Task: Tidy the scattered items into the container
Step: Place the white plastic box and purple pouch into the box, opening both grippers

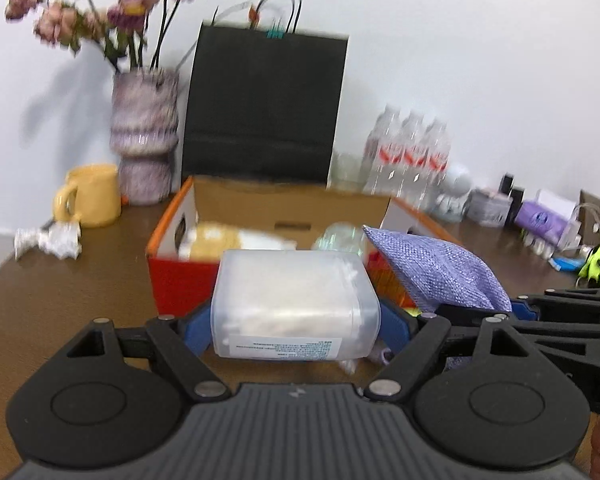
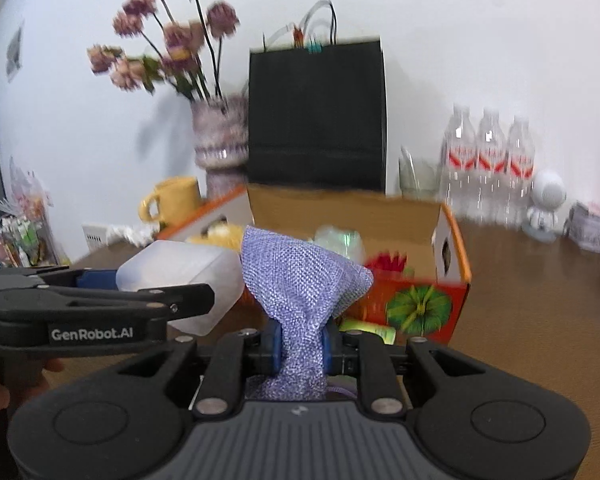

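My left gripper [image 1: 296,330] is shut on a translucent plastic box [image 1: 294,304] with white contents and holds it just in front of the open cardboard box [image 1: 172,220]. The plastic box also shows in the right wrist view [image 2: 184,276]. My right gripper [image 2: 302,346] is shut on a purple woven pouch [image 2: 300,280], held upright before the cardboard box [image 2: 446,240]. The pouch shows at the right in the left wrist view [image 1: 436,268]. Inside the cardboard box lie a yellowish item [image 1: 212,240] and a clear plastic item [image 1: 340,238].
A black paper bag [image 1: 264,108] stands behind the box, a flower vase [image 1: 144,136] and yellow mug [image 1: 92,196] to its left, crumpled paper [image 1: 48,240] near the table edge. Water bottles [image 1: 408,152], a white figurine [image 2: 544,204] and small items stand at the right.
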Motion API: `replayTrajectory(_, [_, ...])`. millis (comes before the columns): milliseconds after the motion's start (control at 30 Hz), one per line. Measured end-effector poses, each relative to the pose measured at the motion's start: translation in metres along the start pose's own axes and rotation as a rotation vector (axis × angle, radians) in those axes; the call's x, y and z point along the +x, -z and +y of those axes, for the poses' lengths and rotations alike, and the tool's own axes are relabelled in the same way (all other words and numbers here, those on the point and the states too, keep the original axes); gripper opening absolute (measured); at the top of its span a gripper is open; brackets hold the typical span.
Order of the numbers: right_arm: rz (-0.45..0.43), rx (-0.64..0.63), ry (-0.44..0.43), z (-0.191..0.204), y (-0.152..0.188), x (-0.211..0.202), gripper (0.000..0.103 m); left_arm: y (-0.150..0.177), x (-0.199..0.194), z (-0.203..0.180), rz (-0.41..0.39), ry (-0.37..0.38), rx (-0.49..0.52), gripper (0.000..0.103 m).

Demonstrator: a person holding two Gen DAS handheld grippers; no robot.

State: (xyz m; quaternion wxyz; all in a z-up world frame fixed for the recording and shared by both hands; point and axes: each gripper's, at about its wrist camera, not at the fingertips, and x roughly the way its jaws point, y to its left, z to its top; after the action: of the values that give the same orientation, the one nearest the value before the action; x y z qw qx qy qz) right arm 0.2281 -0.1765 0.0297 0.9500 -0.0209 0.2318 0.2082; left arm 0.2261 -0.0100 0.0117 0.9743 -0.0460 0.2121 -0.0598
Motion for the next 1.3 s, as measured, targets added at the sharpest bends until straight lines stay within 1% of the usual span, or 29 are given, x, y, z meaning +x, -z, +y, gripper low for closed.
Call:
replayTrajectory(67, [-0.025,-0.015,0.001,-0.002,-0.012,-0.002,0.017,-0.014,-0.001,0.0,-0.024,0.008,0.015,0.083])
replayTrajectory(200, [-0.053,-0.052,0.008,-0.01,-0.038,0.008,0.017,-0.039,0.01,-0.001,-0.064,-0.01,0.029,0.083])
replayTrajectory(300, [-0.059,-0.067,0.011,-0.015,-0.056,0.024,0.017,-0.054,0.026,0.001,-0.078,0.004,0.02,0.083])
replayTrajectory(400, [-0.059,-0.044,0.007,-0.026,-0.07,0.048,0.017,-0.065,0.049,0.006,-0.082,0.014,-0.003,0.083])
replayTrajectory(533, [-0.027,-0.02,0.014,-0.043,-0.081,0.089,0.017,-0.074,0.092,0.015,-0.039,-0.008,-0.019,0.083])
replayTrajectory(700, [0.061,-0.008,0.031,-0.062,-0.082,0.144,0.017,-0.076,0.143,0.024,0.03,-0.05,-0.011,0.083])
replayTrajectory(833, [0.124,0.024,0.041,-0.078,-0.081,0.177,0.017,-0.076,0.168,0.03,0.069,-0.076,-0.006,0.083])
replayTrajectory(967, [0.147,0.024,0.048,-0.082,-0.079,0.188,0.018,-0.075,0.179,0.03,0.088,-0.077,0.004,0.083])
replayTrajectory(1000, [0.148,0.023,0.049,-0.082,-0.079,0.188,0.021,-0.075,0.18,0.03,0.095,-0.076,0.008,0.084])
replayTrajectory(1067, [0.155,0.022,0.058,-0.081,-0.078,0.188,0.041,-0.074,0.18,0.026,0.106,-0.08,0.03,0.087])
replayTrajectory(1100, [0.161,0.023,0.07,-0.08,-0.078,0.189,0.058,-0.074,0.18,0.023,0.107,-0.097,0.045,0.094])
replayTrajectory(1133, [0.167,0.025,0.097,-0.08,-0.077,0.189,0.068,-0.074,0.178,0.021,0.101,-0.132,0.057,0.103])
replayTrajectory(1167, [0.174,0.023,0.134,-0.08,-0.077,0.189,0.074,-0.075,0.177,0.02,0.093,-0.162,0.069,0.103])
replayTrajectory(1200, [0.18,0.022,0.159,-0.082,-0.077,0.19,0.088,-0.075,0.176,0.02,0.088,-0.176,0.078,0.103])
replayTrajectory(1233, [0.181,0.025,0.172,-0.083,-0.077,0.19,0.093,-0.075,0.175,0.021,0.09,-0.174,0.077,0.103])
replayTrajectory(1300, [0.188,0.043,0.161,-0.087,-0.076,0.19,0.094,-0.076,0.176,0.024,0.101,-0.163,0.059,0.103])
